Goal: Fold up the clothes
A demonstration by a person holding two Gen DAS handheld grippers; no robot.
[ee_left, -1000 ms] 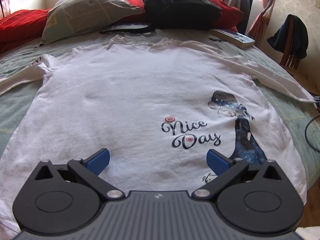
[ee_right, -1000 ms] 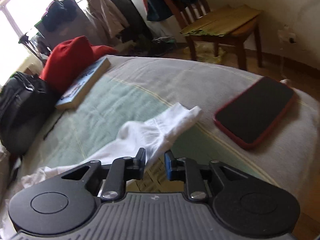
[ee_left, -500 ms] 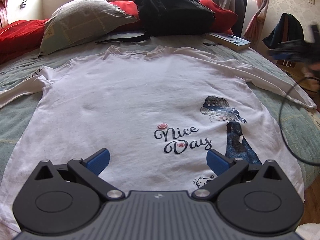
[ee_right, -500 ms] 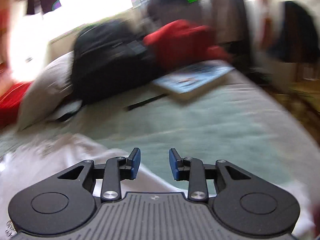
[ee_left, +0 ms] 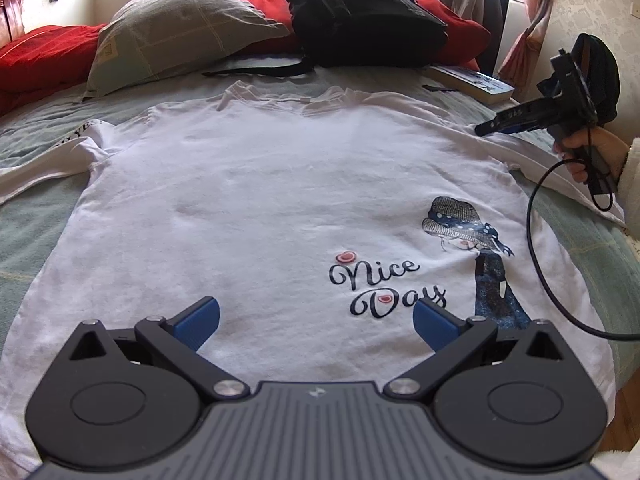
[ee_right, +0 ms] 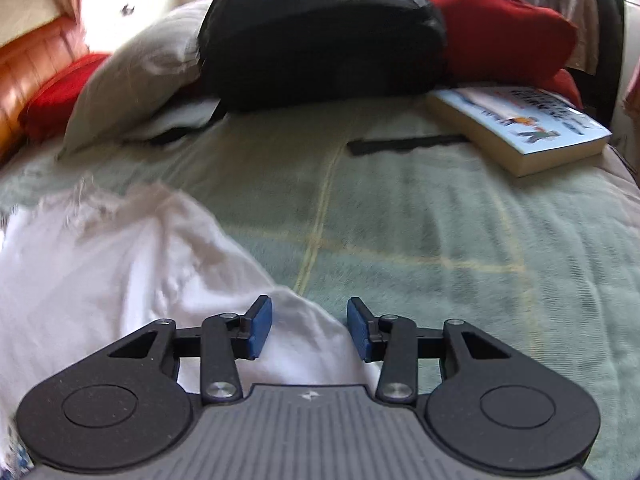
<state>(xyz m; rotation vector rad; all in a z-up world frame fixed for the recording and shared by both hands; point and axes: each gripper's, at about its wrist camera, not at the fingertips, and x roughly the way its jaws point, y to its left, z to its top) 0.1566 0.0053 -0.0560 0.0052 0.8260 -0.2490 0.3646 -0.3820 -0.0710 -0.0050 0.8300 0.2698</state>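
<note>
While one white shirt lies flat, left claw gapes; right claw, just opening, holds nothing.

The white shirt is blurred and cut off at the frame's left edge, beside the sharper book.

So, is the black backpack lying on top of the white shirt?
No, the black backpack sits behind the white shirt, leaning on the red cushions, with a strip of bare bedspread between them.
</note>
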